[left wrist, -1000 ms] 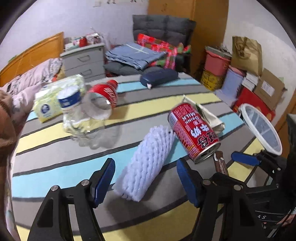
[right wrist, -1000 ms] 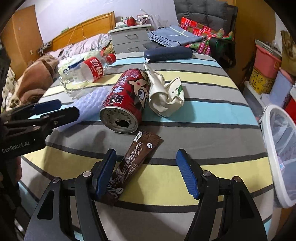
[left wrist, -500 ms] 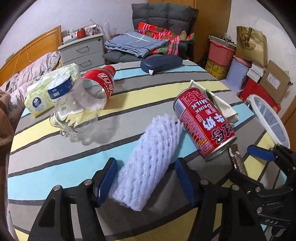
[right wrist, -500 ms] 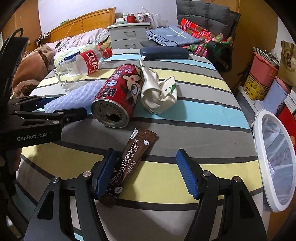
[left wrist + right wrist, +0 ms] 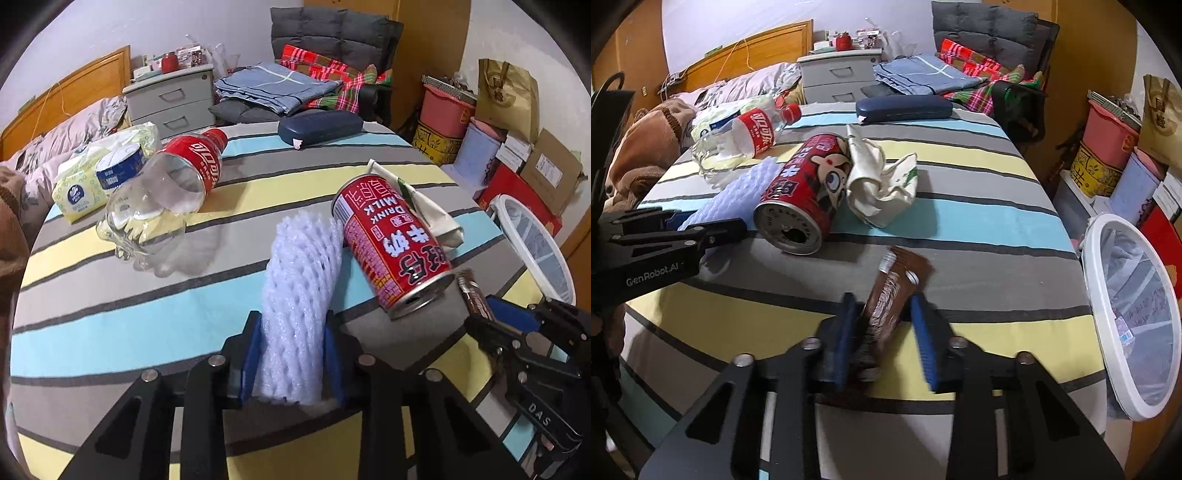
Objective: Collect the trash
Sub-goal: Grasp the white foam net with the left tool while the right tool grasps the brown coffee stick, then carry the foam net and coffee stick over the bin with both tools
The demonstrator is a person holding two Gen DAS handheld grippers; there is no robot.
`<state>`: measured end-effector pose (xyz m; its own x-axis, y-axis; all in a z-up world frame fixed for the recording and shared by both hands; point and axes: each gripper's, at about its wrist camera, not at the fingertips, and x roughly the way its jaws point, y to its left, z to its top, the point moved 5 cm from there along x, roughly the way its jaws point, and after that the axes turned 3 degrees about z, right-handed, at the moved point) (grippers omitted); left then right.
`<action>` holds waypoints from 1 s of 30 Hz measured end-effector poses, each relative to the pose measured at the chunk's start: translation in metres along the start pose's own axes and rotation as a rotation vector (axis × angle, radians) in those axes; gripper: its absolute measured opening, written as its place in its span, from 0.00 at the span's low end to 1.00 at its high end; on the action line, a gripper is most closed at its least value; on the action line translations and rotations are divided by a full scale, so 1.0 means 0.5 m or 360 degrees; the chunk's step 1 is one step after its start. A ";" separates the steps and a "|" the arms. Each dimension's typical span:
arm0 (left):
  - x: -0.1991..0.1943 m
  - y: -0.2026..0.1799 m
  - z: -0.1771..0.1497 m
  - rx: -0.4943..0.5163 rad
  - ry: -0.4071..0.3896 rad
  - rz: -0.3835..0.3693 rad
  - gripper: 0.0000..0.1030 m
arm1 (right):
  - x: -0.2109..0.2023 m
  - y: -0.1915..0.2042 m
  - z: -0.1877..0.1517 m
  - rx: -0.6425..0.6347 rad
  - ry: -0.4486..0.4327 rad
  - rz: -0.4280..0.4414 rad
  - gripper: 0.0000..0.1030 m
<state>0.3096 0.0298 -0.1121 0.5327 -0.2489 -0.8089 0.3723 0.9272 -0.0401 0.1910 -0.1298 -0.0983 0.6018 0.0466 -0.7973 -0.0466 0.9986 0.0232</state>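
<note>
A: Start at the left. What's different from a second ago?

B: The left gripper (image 5: pixel 291 354) stood wide around the white foam net (image 5: pixel 301 291); now its jaws are closing and the pads press the net's near end from both sides. The net still lies on the striped tablecloth (image 5: pixel 110 325), its far end touching the red milk can (image 5: pixel 391 247).

A: And further left, the clear bottle (image 5: pixel 166 195)?

B: Untouched, on its side beside the tissue pack (image 5: pixel 79 188), well apart from either gripper.

A: Move right, then.

B: The can lies with the crumpled cloth bag (image 5: pixel 882 184) against it. Nearer the front edge, the right gripper (image 5: pixel 882 339) was spread around the brown coffee sachet (image 5: pixel 892 295); its jaws are closing too, and the sachet now stands buckled between the pads, which appear to pinch it.

A: So both hands have a piece of rubbish?

B: I'd say so: two grasps made at once, neither piece raised off the cloth yet. The white-rimmed bin (image 5: pixel 1108 332) sits off the table's right edge, nearest the right hand, so lifting and carrying the sachet there looks like the natural next move. The net has farther to travel, and the can, bottle and bag remain.
</note>
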 end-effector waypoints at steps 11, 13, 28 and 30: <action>-0.036 -0.018 -0.034 -0.0096 -0.0026 0.0028 0.29 | -0.008 -0.018 -0.003 0.0060 -0.0039 0.0100 0.19; -0.047 -0.024 -0.039 -0.0100 -0.0040 0.0032 0.29 | -0.013 -0.020 -0.003 0.0055 -0.0054 0.0117 0.19; -0.116 -0.044 -0.073 -0.0190 -0.0109 0.0045 0.29 | -0.044 -0.056 -0.001 0.0094 -0.0112 0.0146 0.19; -0.126 -0.050 -0.075 -0.0196 -0.0118 0.0039 0.29 | -0.048 -0.061 -0.001 0.0099 -0.0120 0.0150 0.19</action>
<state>0.2382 0.0327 -0.0822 0.5967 -0.2417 -0.7652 0.2650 0.9594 -0.0964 0.1774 -0.1615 -0.0801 0.6556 0.1395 -0.7421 -0.0576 0.9892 0.1351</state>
